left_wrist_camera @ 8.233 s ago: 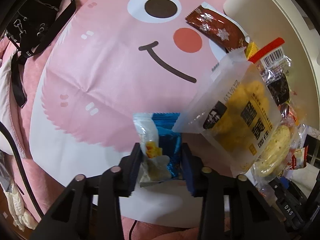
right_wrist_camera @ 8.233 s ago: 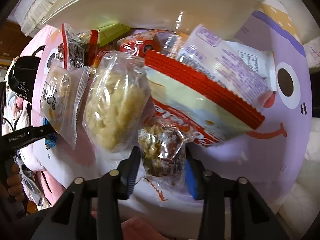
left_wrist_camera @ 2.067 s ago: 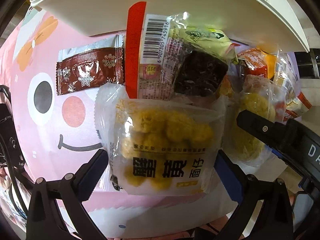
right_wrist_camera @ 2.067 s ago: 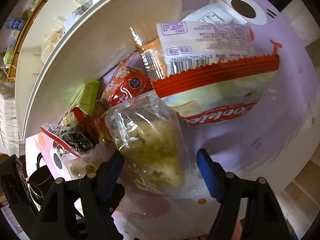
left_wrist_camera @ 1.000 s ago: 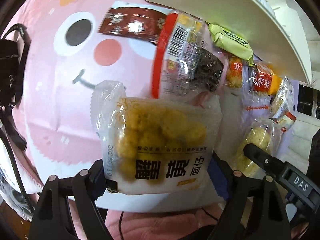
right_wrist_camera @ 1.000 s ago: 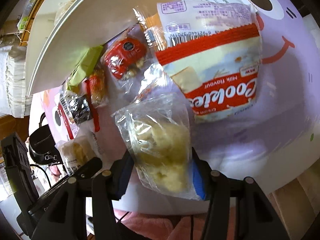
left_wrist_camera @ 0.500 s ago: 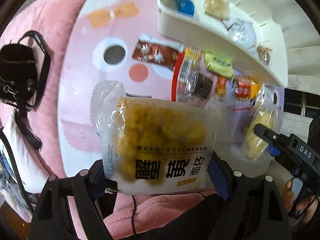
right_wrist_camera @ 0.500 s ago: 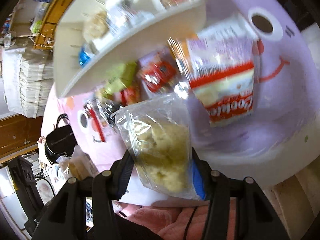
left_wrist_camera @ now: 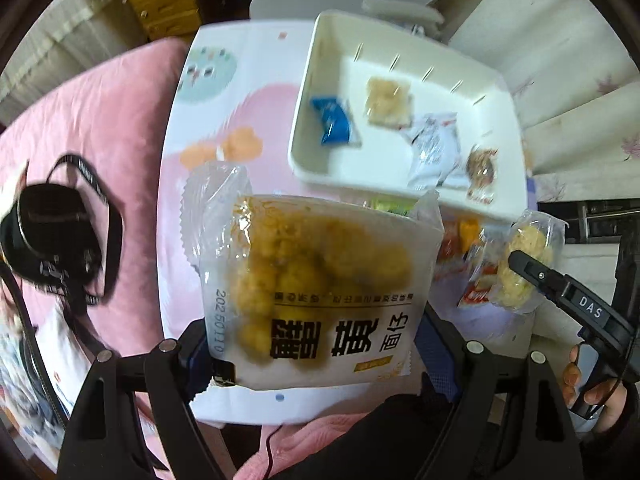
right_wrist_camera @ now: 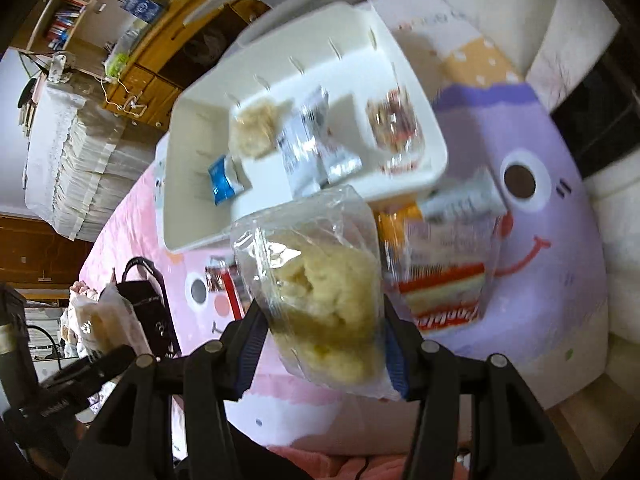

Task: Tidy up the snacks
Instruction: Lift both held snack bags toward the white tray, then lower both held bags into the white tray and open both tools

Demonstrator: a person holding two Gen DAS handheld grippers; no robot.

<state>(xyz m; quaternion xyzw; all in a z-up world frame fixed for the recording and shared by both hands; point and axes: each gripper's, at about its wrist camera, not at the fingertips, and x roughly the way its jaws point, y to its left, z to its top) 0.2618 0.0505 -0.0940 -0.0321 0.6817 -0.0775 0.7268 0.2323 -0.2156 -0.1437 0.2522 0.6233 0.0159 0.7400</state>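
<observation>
My left gripper is shut on a clear pack of yellow puffed snacks with black lettering, held high above the cartoon cloth. My right gripper is shut on a clear bag of pale crumbly cake, also held high; that bag shows at the right of the left wrist view. The white divided tray lies beyond both, holding a blue packet, a pale cake piece, a silver packet and a brown nut pack. The tray sits above the cake bag in the right wrist view.
Loose snacks remain on the cloth by the tray's near edge, among them a red-striped cookie bag. A black strapped bag lies on the pink bedding at left. Wooden furniture stands behind the tray.
Both grippers closed on their packs and have lifted them well up from the cloth; the views pulled back, so the tray's inside and contents now show.
</observation>
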